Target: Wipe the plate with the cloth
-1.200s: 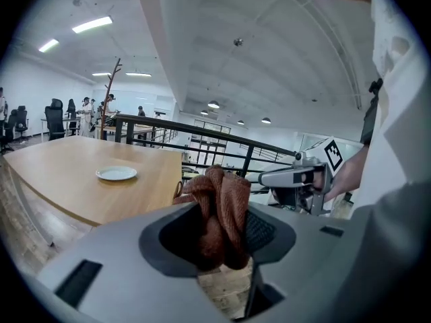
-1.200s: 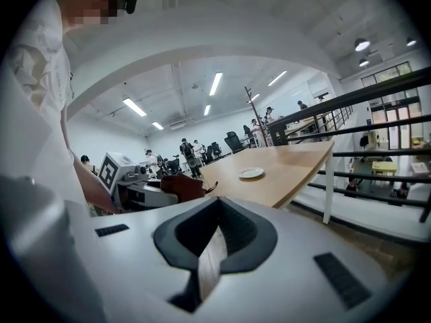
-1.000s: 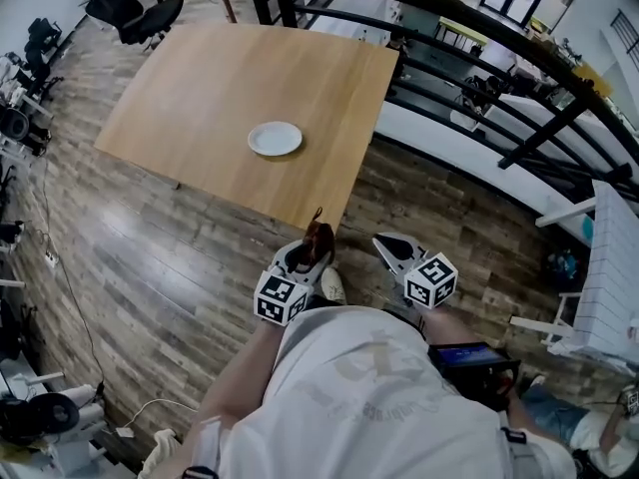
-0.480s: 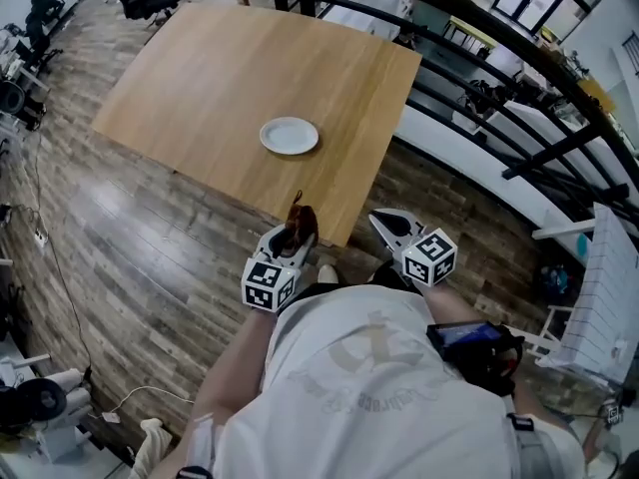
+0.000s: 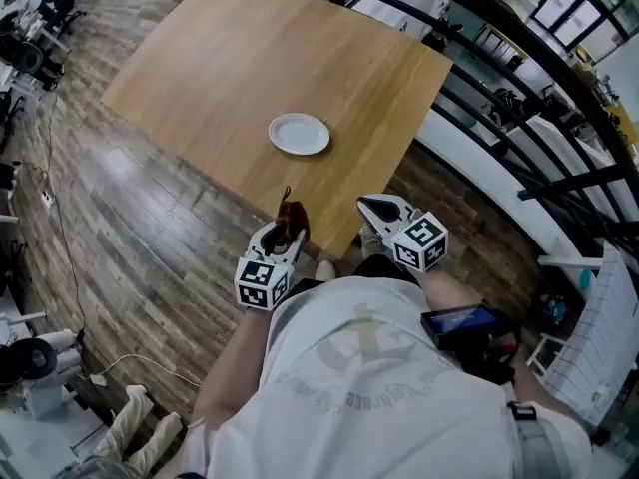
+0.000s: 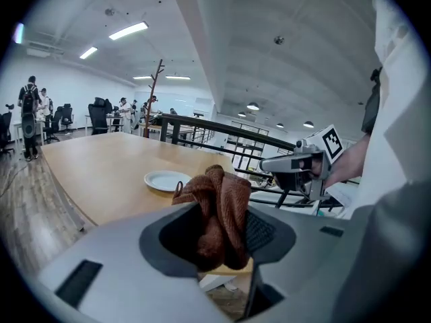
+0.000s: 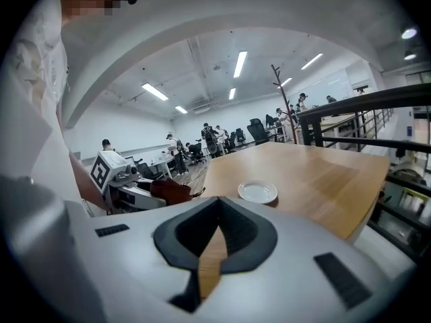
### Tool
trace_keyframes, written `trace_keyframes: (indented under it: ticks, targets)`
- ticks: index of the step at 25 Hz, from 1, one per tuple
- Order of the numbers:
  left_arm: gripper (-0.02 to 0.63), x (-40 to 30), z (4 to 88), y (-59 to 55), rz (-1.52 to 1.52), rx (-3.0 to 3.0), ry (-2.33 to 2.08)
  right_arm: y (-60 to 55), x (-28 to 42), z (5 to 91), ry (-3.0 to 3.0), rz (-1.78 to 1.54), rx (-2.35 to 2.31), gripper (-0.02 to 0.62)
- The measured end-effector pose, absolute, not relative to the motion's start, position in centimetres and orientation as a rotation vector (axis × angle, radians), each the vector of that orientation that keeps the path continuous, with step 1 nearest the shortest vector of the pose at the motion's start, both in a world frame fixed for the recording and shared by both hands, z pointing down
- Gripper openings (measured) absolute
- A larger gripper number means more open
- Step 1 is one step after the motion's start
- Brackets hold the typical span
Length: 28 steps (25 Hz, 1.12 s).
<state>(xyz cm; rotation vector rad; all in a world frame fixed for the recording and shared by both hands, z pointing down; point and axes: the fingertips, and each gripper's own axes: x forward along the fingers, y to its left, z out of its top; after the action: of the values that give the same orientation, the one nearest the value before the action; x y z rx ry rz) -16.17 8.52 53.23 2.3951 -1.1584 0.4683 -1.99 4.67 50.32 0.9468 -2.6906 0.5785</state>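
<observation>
A small white plate [image 5: 300, 134] lies on the wooden table [image 5: 220, 58], near its right side. My left gripper [image 5: 285, 230] hovers just short of the table's near edge, shut on a crumpled brown cloth [image 5: 291, 214]. In the left gripper view the cloth [image 6: 220, 204] bulges up from between the jaws, with the plate [image 6: 166, 180] beyond it. My right gripper [image 5: 367, 206] is beside the left one over the table's near corner, shut and holding nothing. The right gripper view shows the plate [image 7: 257, 192] ahead and the left gripper's cloth [image 7: 172, 190] to the left.
A black railing [image 5: 479, 38] runs along the table's far right side, with a drop beyond it. Wooden floor [image 5: 130, 218] surrounds the table. Office chairs, a coat stand [image 6: 156, 93] and people [image 6: 29, 116] stand far off behind the table.
The person has stepped toward the table. Both grippers have come forward from over the floor to the table's near edge, and the plate is closer. The cloth stays held.
</observation>
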Motion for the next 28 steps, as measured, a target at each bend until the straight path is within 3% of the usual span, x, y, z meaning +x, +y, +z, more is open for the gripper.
trace_keyframes:
  ticks: [16, 28]
  targets:
    - [0.169, -12.2, 54.1, -3.1, 0.498, 2.208, -1.359, -9.7, -1.0, 51.6, -2.764, 0.592, 0.619, 0.014]
    - [0.17, -12.7, 54.3, -5.8, 0.526, 2.072, -1.486, -14.2, -4.5, 51.1, -2.816, 0.632, 0.387, 0.014]
